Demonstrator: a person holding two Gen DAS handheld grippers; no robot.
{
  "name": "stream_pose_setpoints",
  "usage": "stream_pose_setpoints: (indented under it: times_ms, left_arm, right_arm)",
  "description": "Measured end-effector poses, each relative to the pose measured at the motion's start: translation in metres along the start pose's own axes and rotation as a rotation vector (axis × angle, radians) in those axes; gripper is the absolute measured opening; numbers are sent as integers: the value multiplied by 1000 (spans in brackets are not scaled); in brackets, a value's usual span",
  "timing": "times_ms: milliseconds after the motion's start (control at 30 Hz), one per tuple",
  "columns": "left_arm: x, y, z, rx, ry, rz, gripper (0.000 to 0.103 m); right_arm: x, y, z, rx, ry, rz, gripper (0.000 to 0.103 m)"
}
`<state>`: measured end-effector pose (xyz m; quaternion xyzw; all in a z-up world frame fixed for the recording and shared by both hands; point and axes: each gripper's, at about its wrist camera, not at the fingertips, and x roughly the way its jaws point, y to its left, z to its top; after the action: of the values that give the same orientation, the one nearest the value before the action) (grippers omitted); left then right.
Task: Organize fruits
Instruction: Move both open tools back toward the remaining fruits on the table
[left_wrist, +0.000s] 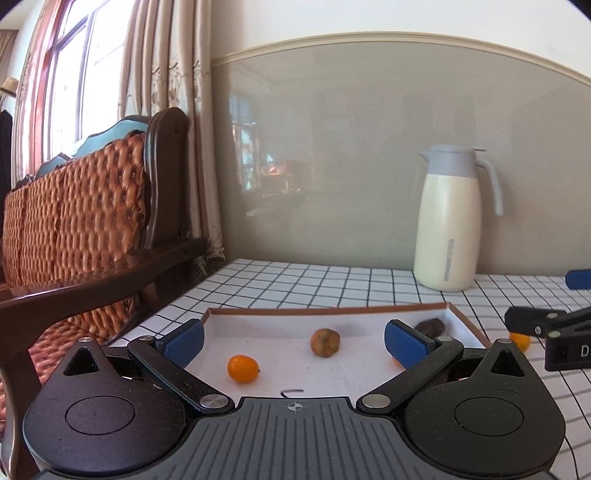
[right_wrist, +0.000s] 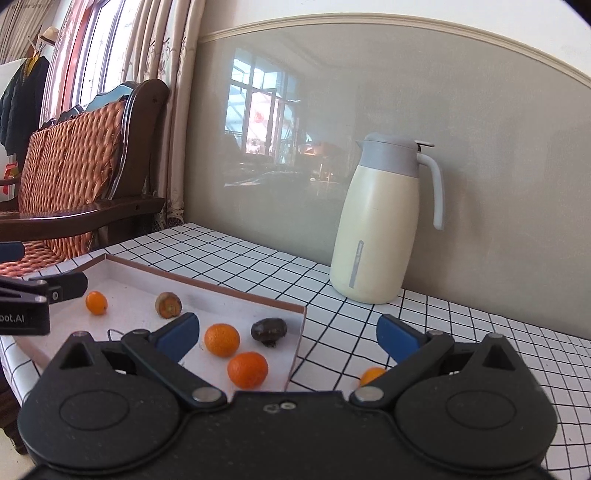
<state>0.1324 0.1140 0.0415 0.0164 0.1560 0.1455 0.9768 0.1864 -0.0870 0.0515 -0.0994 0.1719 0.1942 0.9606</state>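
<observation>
A shallow white tray with a brown rim (left_wrist: 332, 309) (right_wrist: 207, 282) lies on the checked table. In it are a small orange kumquat (left_wrist: 242, 368) (right_wrist: 96, 302), a brownish mottled fruit (left_wrist: 324, 342) (right_wrist: 168, 304), a dark fruit (left_wrist: 430, 326) (right_wrist: 269, 330) and two oranges (right_wrist: 221, 339) (right_wrist: 247, 370). Another small orange fruit (right_wrist: 371, 375) (left_wrist: 520, 340) lies on the table outside the tray's right side. My left gripper (left_wrist: 293, 341) is open and empty over the tray's near part. My right gripper (right_wrist: 288, 338) is open and empty, spanning the tray's right corner.
A cream thermos jug with a grey lid (left_wrist: 452, 218) (right_wrist: 384, 221) stands at the back by the wall. A wooden chair with a woven cushion (left_wrist: 74, 221) stands left of the table. A small black hook-shaped mark (left_wrist: 291, 391) shows on the tray floor.
</observation>
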Motion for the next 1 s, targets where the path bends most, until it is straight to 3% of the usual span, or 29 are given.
stream_pose_setpoints:
  times_ms: [200,500,1000]
  left_arm:
    - [-24,-23,-5,62,-15,-23,103]
    - [-37,-44,-7,47,-49,-24,103]
    - [-49,-100,-13,62,-97,-176,103]
  right_arm:
    - [-28,-7,-10,-36,-13,-29,97]
    - [-52,-32,-25,-26,10,-82,95]
    - [-76,-75,-45,16,37,-186,91]
